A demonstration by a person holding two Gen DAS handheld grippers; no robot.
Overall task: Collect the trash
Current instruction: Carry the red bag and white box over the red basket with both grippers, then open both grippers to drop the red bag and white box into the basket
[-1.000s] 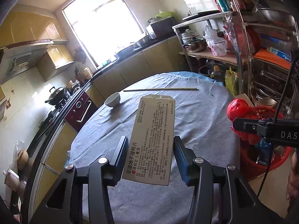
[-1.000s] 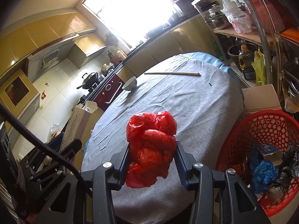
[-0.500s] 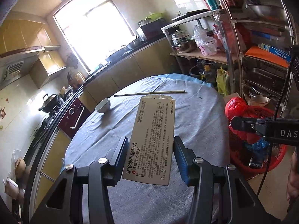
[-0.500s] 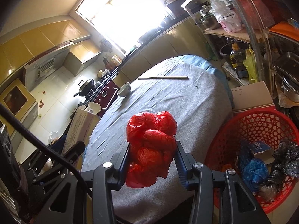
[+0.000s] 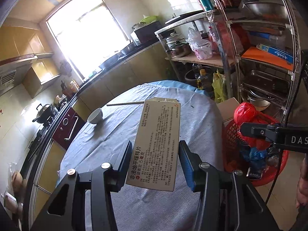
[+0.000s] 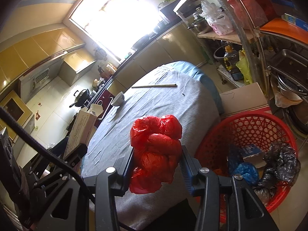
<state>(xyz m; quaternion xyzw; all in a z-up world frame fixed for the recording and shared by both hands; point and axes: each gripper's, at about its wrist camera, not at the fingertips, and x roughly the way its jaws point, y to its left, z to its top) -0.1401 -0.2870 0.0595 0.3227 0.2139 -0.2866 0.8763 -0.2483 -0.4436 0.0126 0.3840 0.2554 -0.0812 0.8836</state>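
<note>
My left gripper (image 5: 155,163) is shut on a beige medicine box (image 5: 156,144) with Chinese print, held above the grey-clothed table (image 5: 119,134). My right gripper (image 6: 156,165) is shut on a crumpled red plastic bag (image 6: 156,150), held above the table's near edge, left of the red trash basket (image 6: 250,127). The basket stands on the floor and holds a blue bag, black bags and a small box. The red bag (image 5: 245,113) and basket (image 5: 231,134) also show at the right of the left wrist view. The box (image 6: 81,129) shows at the left of the right wrist view.
A white bowl (image 5: 95,115) and chopsticks (image 5: 125,103) lie on the far part of the table. A cardboard box (image 6: 243,98) sits on the floor behind the basket. A metal shelf rack (image 5: 259,44) full of pots stands at the right. Kitchen counter and stove run along the left.
Both grippers have pulled back and risen a little with their loads. The table looks farther away and the red basket shows more fully in both views.
</note>
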